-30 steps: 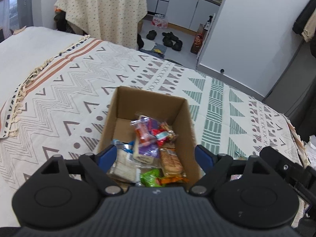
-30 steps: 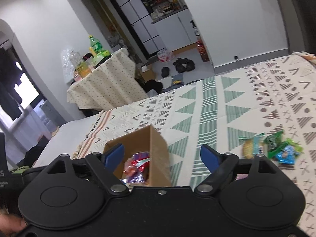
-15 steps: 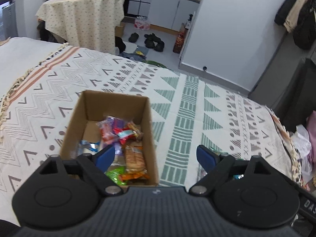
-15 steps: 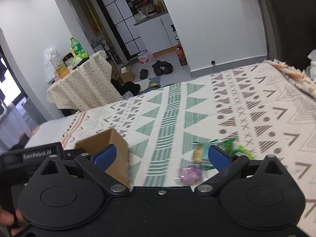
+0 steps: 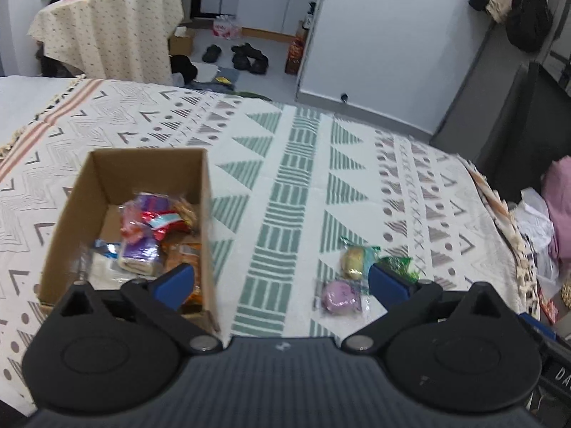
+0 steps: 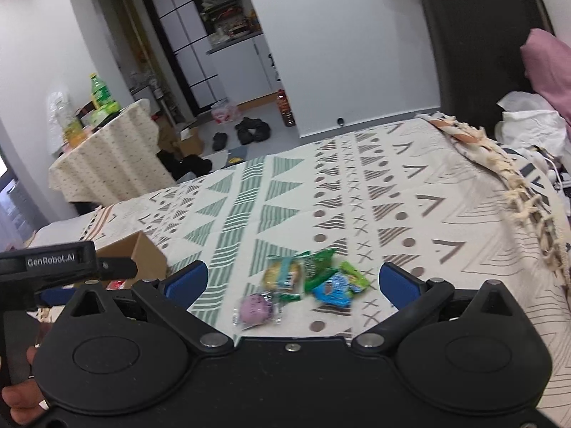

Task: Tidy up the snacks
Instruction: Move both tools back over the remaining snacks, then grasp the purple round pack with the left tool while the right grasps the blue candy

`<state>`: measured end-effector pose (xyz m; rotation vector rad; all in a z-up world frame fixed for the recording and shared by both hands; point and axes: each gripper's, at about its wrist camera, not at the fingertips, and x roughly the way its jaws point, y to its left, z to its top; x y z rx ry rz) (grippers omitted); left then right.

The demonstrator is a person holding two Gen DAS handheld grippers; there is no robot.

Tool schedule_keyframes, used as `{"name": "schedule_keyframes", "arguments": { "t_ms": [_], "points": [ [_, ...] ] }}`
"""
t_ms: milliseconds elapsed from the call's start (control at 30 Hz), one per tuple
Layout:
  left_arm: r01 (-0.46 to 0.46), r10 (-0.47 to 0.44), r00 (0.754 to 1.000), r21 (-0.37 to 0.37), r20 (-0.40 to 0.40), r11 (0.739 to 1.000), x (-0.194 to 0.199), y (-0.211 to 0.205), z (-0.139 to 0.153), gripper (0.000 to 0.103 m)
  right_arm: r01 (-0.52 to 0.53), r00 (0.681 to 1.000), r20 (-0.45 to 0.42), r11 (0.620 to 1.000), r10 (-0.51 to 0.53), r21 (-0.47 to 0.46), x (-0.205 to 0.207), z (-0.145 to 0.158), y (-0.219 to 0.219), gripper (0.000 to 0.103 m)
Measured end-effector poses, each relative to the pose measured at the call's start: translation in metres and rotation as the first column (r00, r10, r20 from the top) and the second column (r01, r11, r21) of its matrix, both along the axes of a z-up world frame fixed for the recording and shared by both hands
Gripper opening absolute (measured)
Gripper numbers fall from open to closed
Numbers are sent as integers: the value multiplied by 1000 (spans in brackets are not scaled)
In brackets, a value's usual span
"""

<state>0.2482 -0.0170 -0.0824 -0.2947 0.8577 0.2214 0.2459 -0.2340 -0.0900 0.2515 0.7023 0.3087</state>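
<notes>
A brown cardboard box [image 5: 205, 214] stands on the patterned bedspread [image 5: 292, 164], holding several wrapped snacks [image 5: 150, 228]. To its right, loose snacks lie on the spread: a purple pack [image 5: 339, 294], a yellow one [image 5: 353, 258] and a green one [image 5: 396, 264]. My left gripper [image 5: 280, 278] hovers between box and pile, its jaws opening with nothing between them. My right gripper [image 6: 292, 280] stands open just before the pile: purple pack [image 6: 255, 306], yellow pack [image 6: 282, 273], blue pack [image 6: 333, 289], green pack [image 6: 319, 262]. The box corner [image 6: 139, 253] shows at the left.
A cloth-covered table [image 6: 107, 164] with bottles stands beyond the bed's far edge, with shoes [image 5: 246, 57] on the floor. The fringed blanket edge [image 6: 517, 185], white clothes and a pink pillow [image 6: 549, 67] lie at the right. A hand [image 6: 18, 392] shows at lower left.
Both views have swung right: the box slid from centre to the left, and the loose snack pile came in between the jaws. Both pairs of jaws stand wider.
</notes>
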Motion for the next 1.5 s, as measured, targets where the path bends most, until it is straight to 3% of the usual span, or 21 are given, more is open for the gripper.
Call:
{"name": "schedule_keyframes", "arguments": {
  "t_ms": [67, 467, 567, 833, 933, 1100, 1200, 1400, 1500],
  "points": [
    [8, -8, 1000, 26, -1, 1000, 2, -6, -3, 103, 17, 1000, -9, 1000, -17, -1, 3, -4, -4, 103],
    [81, -80, 996, 18, -35, 997, 29, -35, -36, 103, 88, 993, -84, 996, -88, -6, 24, -26, -24, 103],
    [104, -101, 994, 65, -43, 992, 37, -46, -46, 103, 102, 985, -137, 995, -100, 6, 33, -35, -29, 103],
    [111, -112, 992, -21, -64, 994, 56, -47, -77, 102, 88, 979, -183, 996, -85, 7, 51, -53, -24, 96],
    [109, -113, 991, -53, -78, 993, 62, -46, -88, 96, 82, 974, -209, 997, -83, -12, 60, -61, -20, 93],
    [103, -113, 988, -100, -105, 990, 72, -43, -109, 66, 61, 971, -230, 998, -64, -20, 68, -71, -16, 88],
    [100, -115, 987, -137, -111, 986, 77, -41, -119, 64, 46, 970, -238, 998, -55, -43, 70, -76, -12, 88],
    [118, -133, 985, -133, -110, 984, 87, -46, -130, 64, 16, 973, -230, 997, -32, -70, 82, -82, -4, 87],
    [131, -142, 985, -112, -99, 985, 87, -47, -132, 52, -15, 976, -220, 995, -7, -98, 89, -85, 1, 87]
  ]
}}
